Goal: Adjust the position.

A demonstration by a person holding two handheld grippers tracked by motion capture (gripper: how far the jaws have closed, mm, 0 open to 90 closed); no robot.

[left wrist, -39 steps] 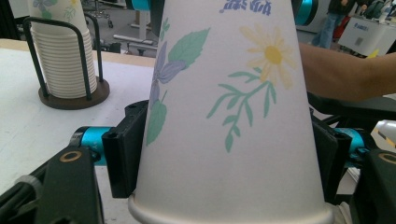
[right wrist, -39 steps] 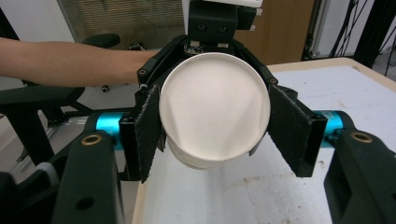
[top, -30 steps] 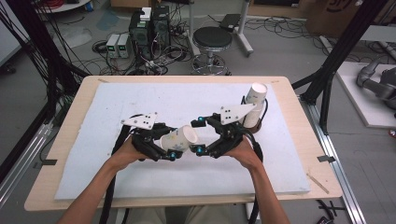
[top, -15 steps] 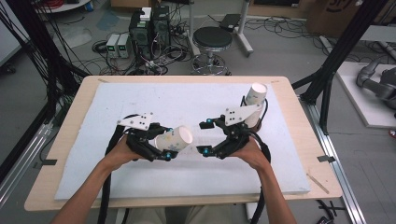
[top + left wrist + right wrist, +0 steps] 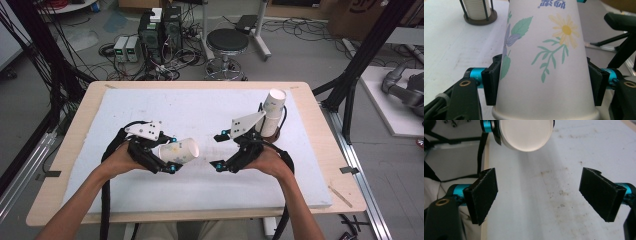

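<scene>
At about eight o'clock on the white foam board (image 5: 210, 107), the left gripper (image 5: 162, 152) is clamped on a flowered paper cup (image 5: 179, 151), its pads pressing the cup's wall near the wider end in the left gripper view, with the cup lying on its side and pointing toward the other hand. To the right, at about four o'clock, the right gripper (image 5: 218, 150) has its jaws spread wide with nothing between them, facing the cup's round end (image 5: 526, 133). The step looks like a handover or a second grip on the cup; to do it well, the free jaws should come in square on the wall and close gently, since thin paper crushes easily. At two o'clock a stack of cups (image 5: 272, 112) stands tilted in a wire holder. The board rests on a wooden table (image 5: 70, 145); beyond, at twelve o'clock, sit a round stool (image 5: 227, 42), computer boxes (image 5: 160, 30) and loose cables on a grey floor.
</scene>
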